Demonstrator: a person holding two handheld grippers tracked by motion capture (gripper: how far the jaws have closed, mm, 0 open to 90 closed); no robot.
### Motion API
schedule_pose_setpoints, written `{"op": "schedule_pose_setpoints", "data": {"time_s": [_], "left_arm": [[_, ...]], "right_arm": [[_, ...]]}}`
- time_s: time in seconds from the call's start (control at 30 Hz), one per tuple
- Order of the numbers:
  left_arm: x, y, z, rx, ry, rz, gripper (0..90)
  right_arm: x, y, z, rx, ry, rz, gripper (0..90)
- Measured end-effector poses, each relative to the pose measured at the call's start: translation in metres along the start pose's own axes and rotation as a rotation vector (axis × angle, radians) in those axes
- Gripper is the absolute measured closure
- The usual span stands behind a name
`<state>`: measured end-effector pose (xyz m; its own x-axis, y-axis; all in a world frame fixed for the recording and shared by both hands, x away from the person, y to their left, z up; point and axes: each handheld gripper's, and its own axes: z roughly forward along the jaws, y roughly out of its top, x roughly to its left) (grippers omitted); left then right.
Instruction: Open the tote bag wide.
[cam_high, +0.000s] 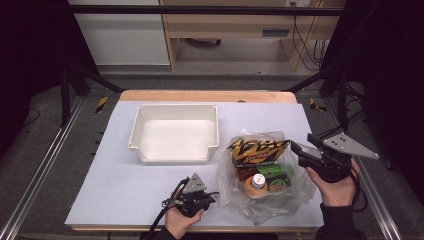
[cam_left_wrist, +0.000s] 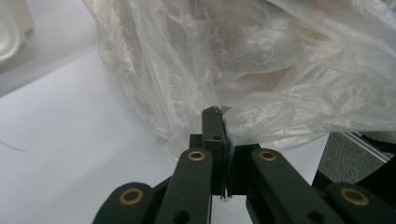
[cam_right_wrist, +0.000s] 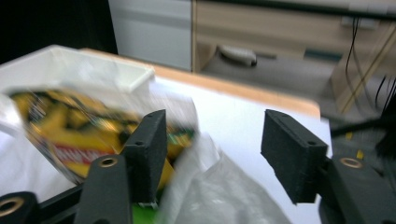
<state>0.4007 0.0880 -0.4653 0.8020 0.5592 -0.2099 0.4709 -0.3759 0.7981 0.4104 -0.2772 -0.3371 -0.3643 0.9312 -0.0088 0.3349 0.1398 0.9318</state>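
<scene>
A clear plastic bag (cam_high: 260, 200) lies at the table's front right. Inside it are a yellow snack packet (cam_high: 257, 150), a bottle with a white cap (cam_high: 257, 181) and a green pack (cam_high: 276, 176). My left gripper (cam_high: 211, 198) is at the bag's left edge. In the left gripper view it (cam_left_wrist: 218, 122) is shut on a fold of the bag's film (cam_left_wrist: 261, 70). My right gripper (cam_high: 304, 144) hovers open at the bag's right side. In the right gripper view it (cam_right_wrist: 217, 140) spans crumpled film (cam_right_wrist: 219, 191), with the yellow packet (cam_right_wrist: 65, 130) behind its left jaw.
An empty white tray (cam_high: 137, 125) stands at the middle of the white mat (cam_high: 110, 175), left of and behind the bag. The table's wooden far edge (cam_high: 207, 95) lies beyond it. Metal rails run along both sides of the table.
</scene>
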Motion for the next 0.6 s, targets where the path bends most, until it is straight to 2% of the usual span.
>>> {"op": "schedule_pose_setpoints", "data": {"time_s": [0.17,0.23,0.3,0.37,0.43,0.53,0.6], "left_arm": [[0.003,0.004,-0.008,-0.035,-0.003,-0.004,82.6],[0.003,0.007,-0.014,-0.058,-0.002,-0.003,73.3],[0.002,0.011,-0.021,-0.091,0.007,0.003,62.1],[0.0,0.017,-0.032,-0.134,0.032,0.01,46.5],[-0.001,0.022,-0.043,-0.163,0.044,0.008,33.5],[-0.001,0.03,-0.066,-0.225,0.069,0.005,25.6],[-0.002,0.036,-0.079,-0.257,0.09,0.004,23.4]], "right_arm": [[-0.011,-0.026,0.01,0.096,0.03,0.003,48.4],[-0.014,-0.036,0.013,0.116,0.051,0.02,51.6],[-0.016,-0.044,0.015,0.136,0.073,0.031,61.7],[-0.016,-0.049,0.015,0.145,0.096,0.043,73.6],[-0.015,-0.052,0.014,0.142,0.106,0.047,82.0],[-0.013,-0.053,0.011,0.131,0.109,0.037,86.8],[-0.012,-0.052,0.009,0.124,0.113,0.032,87.6]]}}
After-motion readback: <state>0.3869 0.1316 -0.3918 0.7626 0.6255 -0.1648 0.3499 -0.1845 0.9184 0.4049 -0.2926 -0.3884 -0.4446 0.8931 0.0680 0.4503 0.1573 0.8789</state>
